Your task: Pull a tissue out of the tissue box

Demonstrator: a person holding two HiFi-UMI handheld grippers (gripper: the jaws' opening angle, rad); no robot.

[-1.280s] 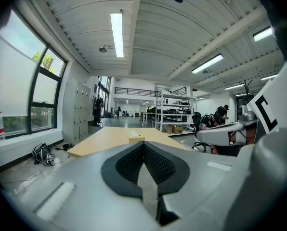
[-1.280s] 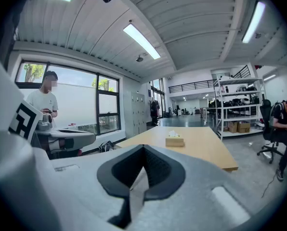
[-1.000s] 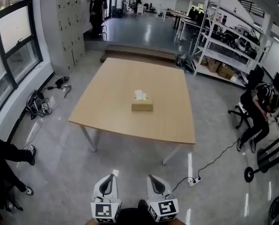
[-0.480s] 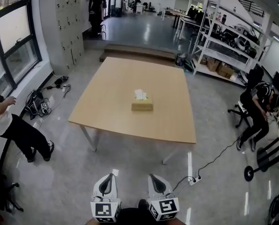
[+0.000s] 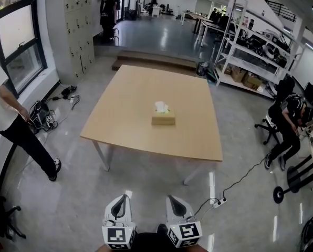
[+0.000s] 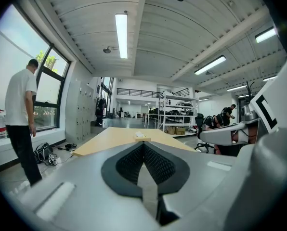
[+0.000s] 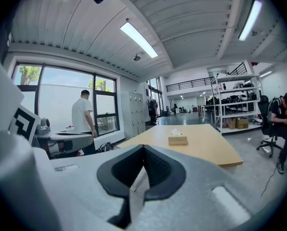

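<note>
Holding left gripper (image 5: pixel 120 202) and right gripper (image 5: pixel 176 202) at bottom centre | jaws pinched together, gripping nothing | leaving tissue box (image 5: pixel 163 120) untouched centre-frame on table (image 5: pixel 135 96)

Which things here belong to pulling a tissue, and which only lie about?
For the job: tan cardboard tissue box; white tissue sticking from its top; light wooden table.
Lying about: black bag on the floor; white power strip; white metal shelf rack; grey lockers.
</note>
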